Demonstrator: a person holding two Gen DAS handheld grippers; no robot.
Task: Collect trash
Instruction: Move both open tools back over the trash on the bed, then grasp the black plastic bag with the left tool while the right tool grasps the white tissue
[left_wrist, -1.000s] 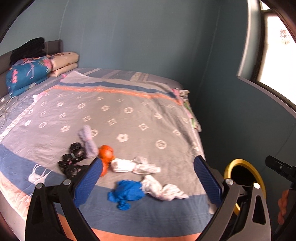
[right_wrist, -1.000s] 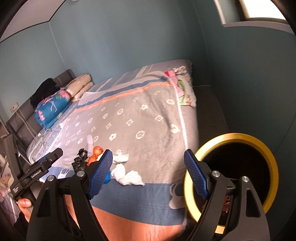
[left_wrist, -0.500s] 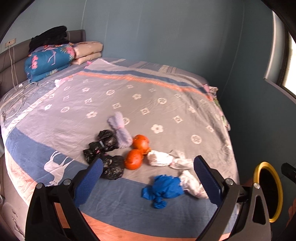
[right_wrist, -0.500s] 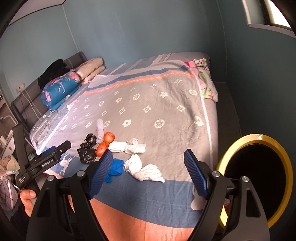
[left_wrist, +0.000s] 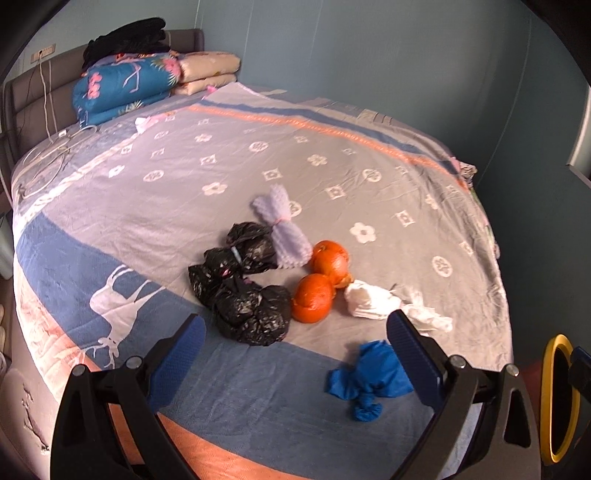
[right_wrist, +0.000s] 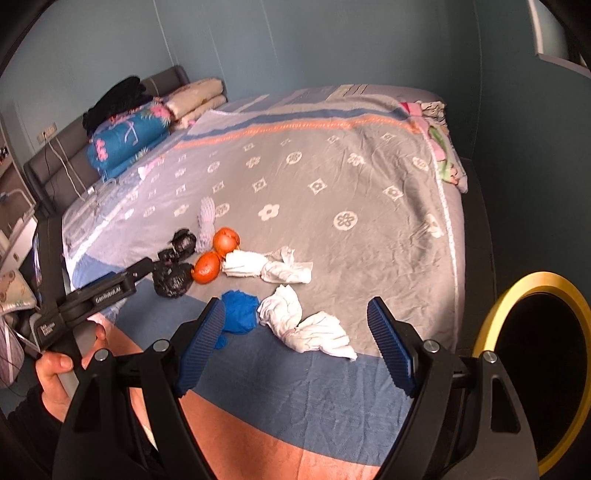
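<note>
Teal-walled bedroom w/ bed (left_wrist: 332, 166), grey flower-print blanket. Near its foot edge: crinkly black bags (left_wrist: 240, 291), two oranges (left_wrist: 319, 282), crumpled white tissues (right_wrist: 306, 325), blue wad (left_wrist: 369, 376). Left gripper (left_wrist: 299, 343) & right gripper (right_wrist: 295, 332) wide open, empty. Yellow-rimmed bin (right_wrist: 498, 314) beside bed.

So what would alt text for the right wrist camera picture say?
An open blue-padded gripper hovers over a patterned bed above crumpled white tissue and a blue wad, with two orange peels, black bags and a yellow-rimmed bin nearby.
</note>
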